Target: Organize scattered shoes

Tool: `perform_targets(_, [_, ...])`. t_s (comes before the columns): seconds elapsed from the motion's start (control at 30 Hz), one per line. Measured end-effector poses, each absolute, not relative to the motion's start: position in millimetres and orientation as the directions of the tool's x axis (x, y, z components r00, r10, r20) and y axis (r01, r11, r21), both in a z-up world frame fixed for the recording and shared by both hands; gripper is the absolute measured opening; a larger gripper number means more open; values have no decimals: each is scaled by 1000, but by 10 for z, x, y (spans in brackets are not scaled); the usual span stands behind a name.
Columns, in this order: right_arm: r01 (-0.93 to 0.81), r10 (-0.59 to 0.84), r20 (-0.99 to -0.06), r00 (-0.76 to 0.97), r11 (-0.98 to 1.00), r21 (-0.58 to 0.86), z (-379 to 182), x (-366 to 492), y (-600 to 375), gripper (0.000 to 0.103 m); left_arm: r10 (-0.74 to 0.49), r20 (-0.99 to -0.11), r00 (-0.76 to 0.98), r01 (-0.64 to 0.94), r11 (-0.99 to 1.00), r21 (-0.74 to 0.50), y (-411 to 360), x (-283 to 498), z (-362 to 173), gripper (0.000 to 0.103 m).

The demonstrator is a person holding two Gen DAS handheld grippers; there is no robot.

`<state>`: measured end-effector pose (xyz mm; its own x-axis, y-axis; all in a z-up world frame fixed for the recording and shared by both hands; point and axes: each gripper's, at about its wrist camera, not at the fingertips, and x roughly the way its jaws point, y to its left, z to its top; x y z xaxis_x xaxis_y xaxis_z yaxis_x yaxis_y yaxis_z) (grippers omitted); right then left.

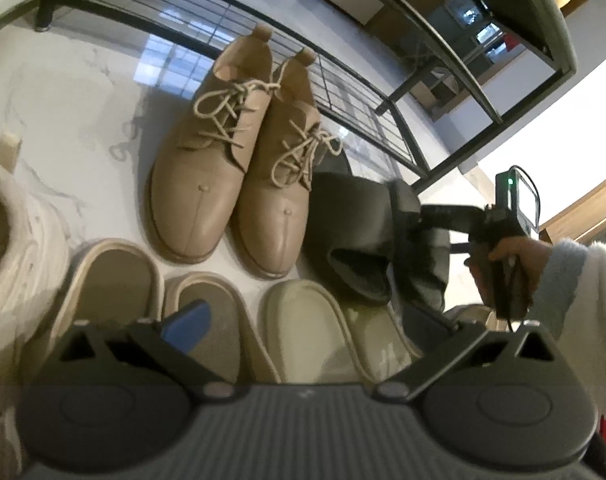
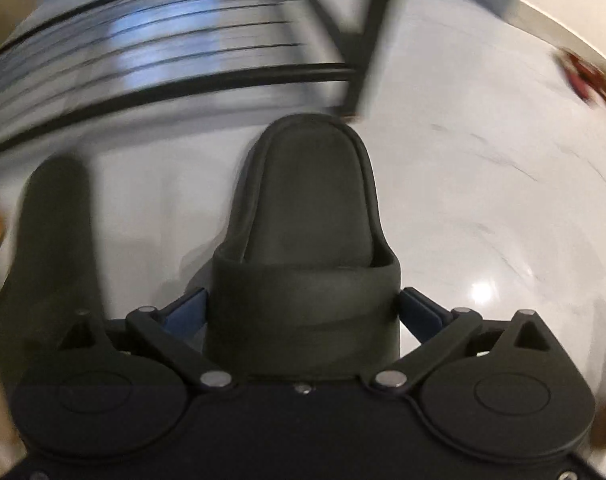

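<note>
I see a pair of tan lace-up shoes point(image 1: 231, 160) side by side on the white floor, heels at the black rack's edge. Three beige slippers point(image 1: 207, 320) lie in a row before them. A dark grey slide point(image 2: 303, 240) is pinched at its strap.

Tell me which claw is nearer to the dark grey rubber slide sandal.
Right. The right claw is closed on the dark grey rubber slide sandal across its strap. The left claw hangs apart over cream slippers.

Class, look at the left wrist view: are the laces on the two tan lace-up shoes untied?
No, both tan lace-up shoes show their laces tied in bows as they stand side by side on the white floor.
</note>
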<state>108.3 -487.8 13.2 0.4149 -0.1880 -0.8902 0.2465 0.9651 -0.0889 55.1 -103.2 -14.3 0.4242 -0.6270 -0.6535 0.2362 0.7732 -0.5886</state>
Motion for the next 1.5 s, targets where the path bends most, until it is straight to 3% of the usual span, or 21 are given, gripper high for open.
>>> perform_targets(0.13, [124,-112,-895,432,990,-64,118,1071,-4602,102,-628,-663,408,234,774,-588,-1037,536,-168,102])
perform_targets(0.6, [244,-175,-896,409,967,-77,109,1182,-4524,103,-612,-669,422,252,788,-562,-1068,520,-114,102])
perform_targets(0.77, [288,-189,-836,515,957,-39,517,920,-4482,103,-540,-691,480,272,841,-468,-1060,473,101,102])
perform_targets(0.93, [299,-109,-721,684,944,142,1412,7,-4313,103,-415,-731,541,253,910,-329,-987,354,351,102])
perform_targets(1.07, [289,-56,-740,670,938,190,1777,-848,-4015,103,-286,-775,563,223,956,-191,-974,137,583,102])
perform_targets(1.23, [254,27,-755,656,933,254,1848,-1806,-3593,103,-139,-816,561,216,976,-18,-1119,-189,693,102])
perform_targets(1.5, [368,87,-712,697,809,458,1383,-2450,-3435,103,-81,-833,547,246,967,68,-1297,-453,837,102])
